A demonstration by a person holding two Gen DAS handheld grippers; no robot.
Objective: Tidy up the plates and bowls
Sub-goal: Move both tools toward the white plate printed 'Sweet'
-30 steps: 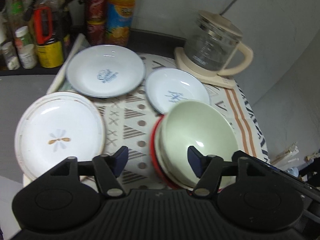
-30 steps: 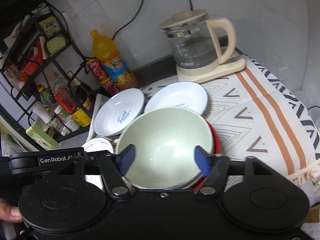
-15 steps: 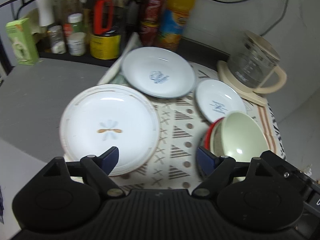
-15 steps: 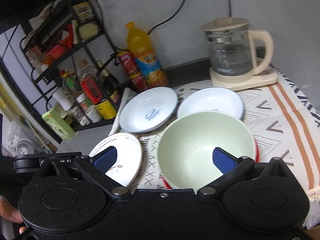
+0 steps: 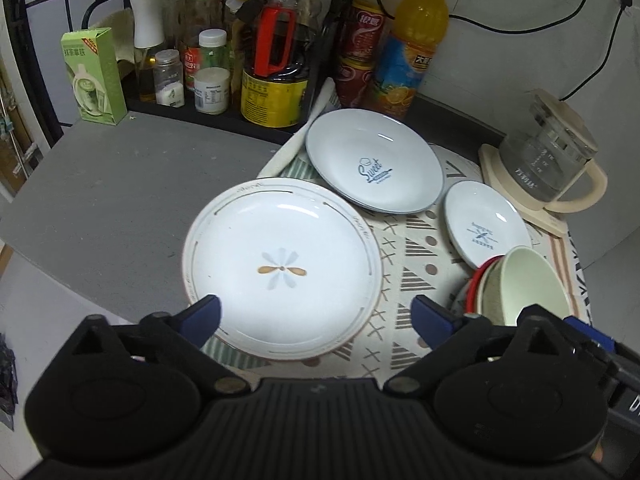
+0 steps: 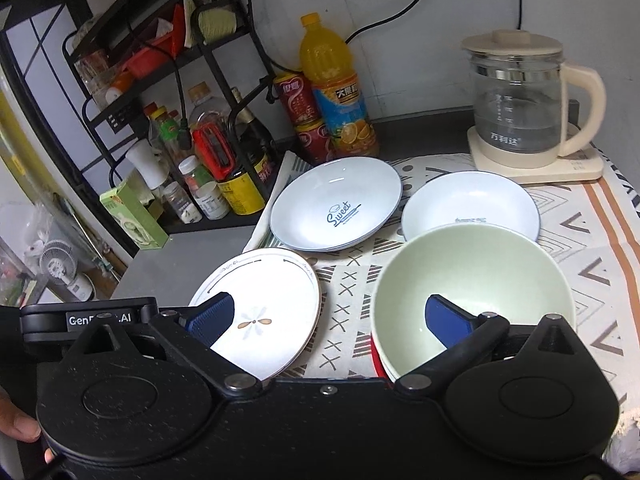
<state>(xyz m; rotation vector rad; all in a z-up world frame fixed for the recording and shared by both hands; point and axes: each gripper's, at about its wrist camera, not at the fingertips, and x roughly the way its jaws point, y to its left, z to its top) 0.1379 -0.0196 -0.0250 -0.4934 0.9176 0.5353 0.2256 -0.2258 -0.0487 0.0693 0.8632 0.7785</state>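
blue pads tip both claws, and both stand spread wide with nothing pinched between them. the left claw (image 5: 314,314) has just been opening; its jaws hang above the near rim of the flower plate (image 5: 282,266) without pressing on it. the right claw (image 6: 328,320) has also just been opening; one pad (image 6: 446,320) shows in front of the green bowl (image 6: 472,280), the other in front of the flower plate (image 6: 260,312), neither gripping.

three plates lie on the patterned cloth (image 6: 580,248): the flower plate nearest on the left, overhanging onto the grey counter (image 5: 112,200); a larger plate with "sweet" lettering (image 5: 374,160) behind it; a smaller white plate (image 5: 486,228) to the right of that, just behind the bowls. the green bowl sits on top of one stack; a cream rim and a red rim (image 5: 478,280) show beneath it, so at least three bowls, the exact count unclear.

one glass kettle (image 6: 520,108) stands on its base at the far right of the cloth. one orange drink bottle (image 6: 334,88) and two red cans (image 6: 304,116), stacked, stand against the wall. a hand (image 6: 18,426) shows at the lower left edge of the right view.
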